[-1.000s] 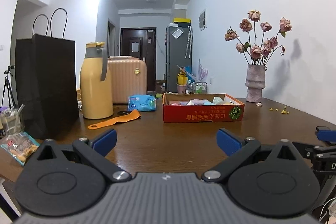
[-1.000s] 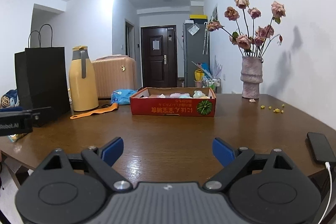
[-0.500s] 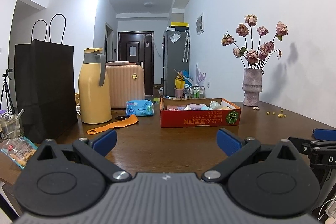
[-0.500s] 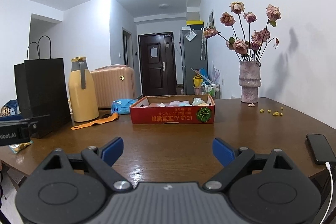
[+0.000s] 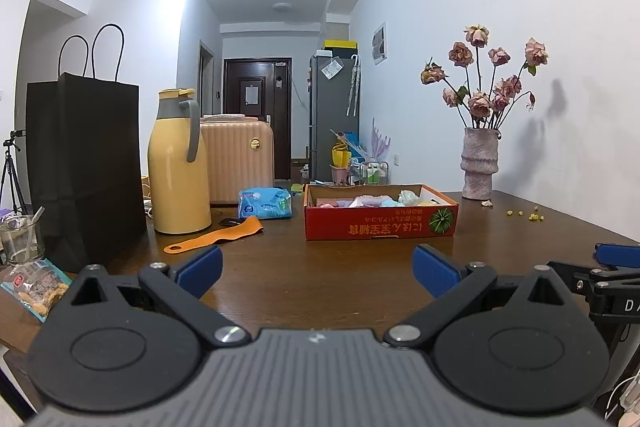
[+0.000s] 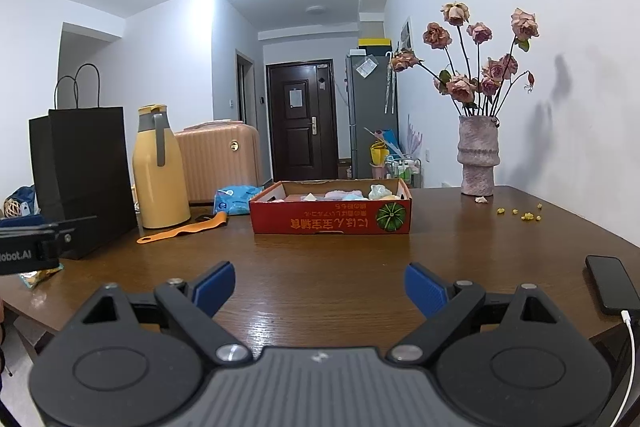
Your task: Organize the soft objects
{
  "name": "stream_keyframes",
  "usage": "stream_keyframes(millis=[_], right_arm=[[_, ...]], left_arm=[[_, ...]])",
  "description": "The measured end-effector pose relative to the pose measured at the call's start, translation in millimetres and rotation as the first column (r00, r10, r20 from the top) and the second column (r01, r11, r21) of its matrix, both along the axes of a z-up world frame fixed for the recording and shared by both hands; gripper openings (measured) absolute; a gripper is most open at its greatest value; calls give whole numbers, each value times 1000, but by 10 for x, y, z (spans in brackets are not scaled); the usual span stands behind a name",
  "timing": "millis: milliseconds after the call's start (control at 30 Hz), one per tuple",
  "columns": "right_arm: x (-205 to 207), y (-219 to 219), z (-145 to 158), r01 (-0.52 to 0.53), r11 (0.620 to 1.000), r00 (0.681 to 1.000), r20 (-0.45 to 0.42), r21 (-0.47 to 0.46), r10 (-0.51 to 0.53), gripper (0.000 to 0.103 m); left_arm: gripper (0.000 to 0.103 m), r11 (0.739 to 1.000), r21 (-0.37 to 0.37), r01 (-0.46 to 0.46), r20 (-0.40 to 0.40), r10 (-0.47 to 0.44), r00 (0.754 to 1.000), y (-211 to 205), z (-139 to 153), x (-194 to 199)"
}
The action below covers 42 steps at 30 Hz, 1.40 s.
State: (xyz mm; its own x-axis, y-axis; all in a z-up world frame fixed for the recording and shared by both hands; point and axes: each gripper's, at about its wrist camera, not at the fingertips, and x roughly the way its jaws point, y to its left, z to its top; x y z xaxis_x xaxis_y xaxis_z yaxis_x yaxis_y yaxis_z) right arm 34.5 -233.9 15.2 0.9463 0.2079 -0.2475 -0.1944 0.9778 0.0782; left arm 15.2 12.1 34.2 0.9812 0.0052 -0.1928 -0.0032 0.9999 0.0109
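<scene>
**Both grippers idle and wide open, short of the red box**

Little has shifted on the table since the earlier frames; only the view differs, tipped a touch so the ceiling fills more of each picture and the box sits lower.

Left gripper [image 5: 318, 269]: blue pads spread wide, bare table between them, nothing held. Right gripper [image 6: 320, 285]: same stance, jaws wide apart over bare wood, empty. Each gripper shows at the edge of the other's view, level with it.

Red cardboard box [image 6: 330, 219] stands mid-table, well ahead of both grippers, printed side with a green melon mark facing the cameras. Soft objects [image 6: 346, 194] lie inside it, pastel pink, blue and pale green lumps just topping the rim; individual shapes too small to tell.

Left of the box: blue soft pack [image 5: 265, 202] lying on the table, an orange strap [image 5: 214, 239] flat in front of it, a yellow thermos jug [image 5: 178, 163] upright, a black paper bag [image 5: 86, 163] standing further left. Snack packet [image 5: 34, 289] at the near left table edge.

Right of the box: grey-pink vase [image 6: 478, 155] with dried roses near the wall, small yellow bits [image 6: 520, 214] scattered beside it. Dark phone [image 6: 612, 283] with a white cable lies at the right edge.

Wooden table [image 6: 320, 259] is brown and glossy.
</scene>
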Motion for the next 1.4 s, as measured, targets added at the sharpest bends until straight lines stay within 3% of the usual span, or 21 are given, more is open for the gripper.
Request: stream_keyframes(millis=[1400], right_arm=[[-13,35,-15,-3,1000,1000,4,-10,3,92]], left_arm=[[103,1000,-7,9,-6,-9,1000,33,-3,4]])
